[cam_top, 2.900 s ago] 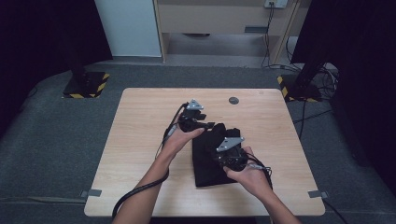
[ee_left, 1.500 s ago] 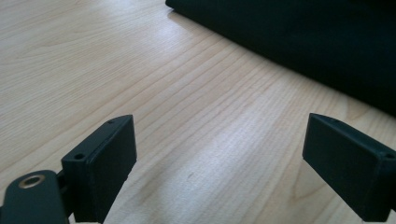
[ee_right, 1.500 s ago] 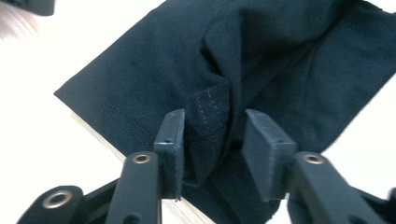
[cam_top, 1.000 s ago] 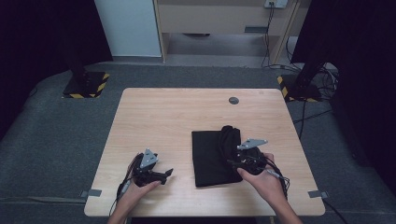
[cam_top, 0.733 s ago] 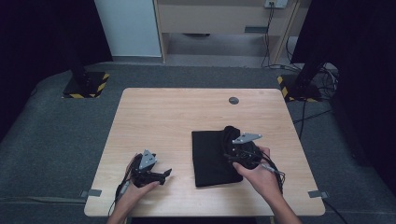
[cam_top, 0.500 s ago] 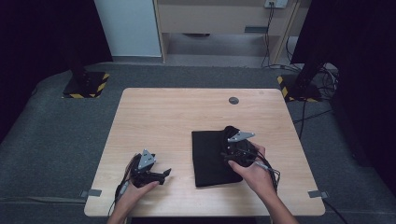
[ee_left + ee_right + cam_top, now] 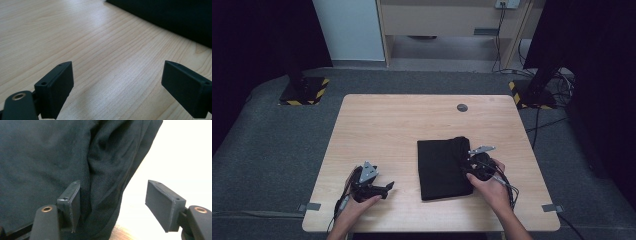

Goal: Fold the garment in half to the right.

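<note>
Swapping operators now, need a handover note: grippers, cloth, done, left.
Left gripper: open, holding nothing, resting on the table at its near left, apart from the cloth.
Right gripper: jaws have just been opening; a bunched fold at the right edge of the black cloth sits between them, not pinched.
Cloth: folded into a rectangle, right of centre near the front edge.
Done: the fold looks finished.
Left: probably tidy the right-edge bulge.

A light wooden table (image 7: 402, 125) carries a folded black cloth (image 7: 439, 167) right of centre, toward its near edge. Far off lies a small dark round thing (image 7: 462, 107), perhaps a cap.
</note>
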The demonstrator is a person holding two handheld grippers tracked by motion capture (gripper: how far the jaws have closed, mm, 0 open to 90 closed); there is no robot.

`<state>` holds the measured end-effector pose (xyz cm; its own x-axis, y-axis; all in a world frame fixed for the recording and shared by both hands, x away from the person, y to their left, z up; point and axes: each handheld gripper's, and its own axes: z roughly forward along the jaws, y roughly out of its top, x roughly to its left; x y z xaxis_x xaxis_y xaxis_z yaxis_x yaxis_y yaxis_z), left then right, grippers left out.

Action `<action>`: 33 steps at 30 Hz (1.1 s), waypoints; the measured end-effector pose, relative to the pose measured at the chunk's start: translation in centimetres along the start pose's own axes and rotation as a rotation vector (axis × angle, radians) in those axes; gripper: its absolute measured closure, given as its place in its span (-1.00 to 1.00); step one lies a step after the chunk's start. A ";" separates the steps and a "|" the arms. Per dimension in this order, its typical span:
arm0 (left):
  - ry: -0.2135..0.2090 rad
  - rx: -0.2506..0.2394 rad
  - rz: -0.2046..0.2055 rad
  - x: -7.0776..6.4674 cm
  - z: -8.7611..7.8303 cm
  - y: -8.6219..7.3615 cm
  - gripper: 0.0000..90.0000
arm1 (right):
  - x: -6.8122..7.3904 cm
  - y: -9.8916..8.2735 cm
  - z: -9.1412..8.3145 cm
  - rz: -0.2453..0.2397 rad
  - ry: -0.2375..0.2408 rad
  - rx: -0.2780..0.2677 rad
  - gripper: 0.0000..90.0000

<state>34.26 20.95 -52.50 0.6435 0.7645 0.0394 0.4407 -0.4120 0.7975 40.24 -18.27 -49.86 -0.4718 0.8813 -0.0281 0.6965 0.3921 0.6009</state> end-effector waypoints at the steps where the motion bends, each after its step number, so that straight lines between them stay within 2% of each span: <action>1: -0.003 0.003 -0.002 -0.1 0.1 0.0 -0.78 | 0.0 0.1 -0.1 -0.001 0.000 -0.005 -0.31; 5: -0.011 0.010 0.005 -0.3 0.4 -0.1 -0.78 | 0.3 1.2 -1.2 -0.007 0.026 -0.052 -0.34; 9: -0.018 0.010 -0.001 -0.3 0.4 -0.1 -0.78 | 0.9 2.8 -2.1 -0.041 0.046 -0.103 -0.40; 14: -0.018 0.016 0.002 -0.3 0.3 -0.2 -0.78 | 1.8 4.9 -2.3 -0.076 0.075 -0.144 -0.45; 19: -0.022 0.024 0.003 -0.4 0.4 -0.4 -0.78 | 2.9 6.3 -1.2 -0.115 0.113 -0.144 -0.53; 26: -0.021 0.027 0.000 -0.2 0.2 -0.5 -0.78 | 3.7 6.9 1.3 -0.134 0.145 -0.118 -0.58; 28: -0.019 0.029 -0.004 -0.2 0.1 -0.4 -0.78 | 3.6 6.9 1.9 -0.133 0.143 -0.109 -0.58; 33: -0.020 0.032 0.006 -0.3 0.0 -0.3 -0.78 | 2.1 6.1 3.4 -0.085 0.136 -0.074 -0.59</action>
<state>33.90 20.84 -52.79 0.6588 0.7517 0.0316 0.4565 -0.4328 0.7773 45.33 -13.11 -48.97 -0.5996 0.8000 0.0243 0.6117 0.4385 0.6585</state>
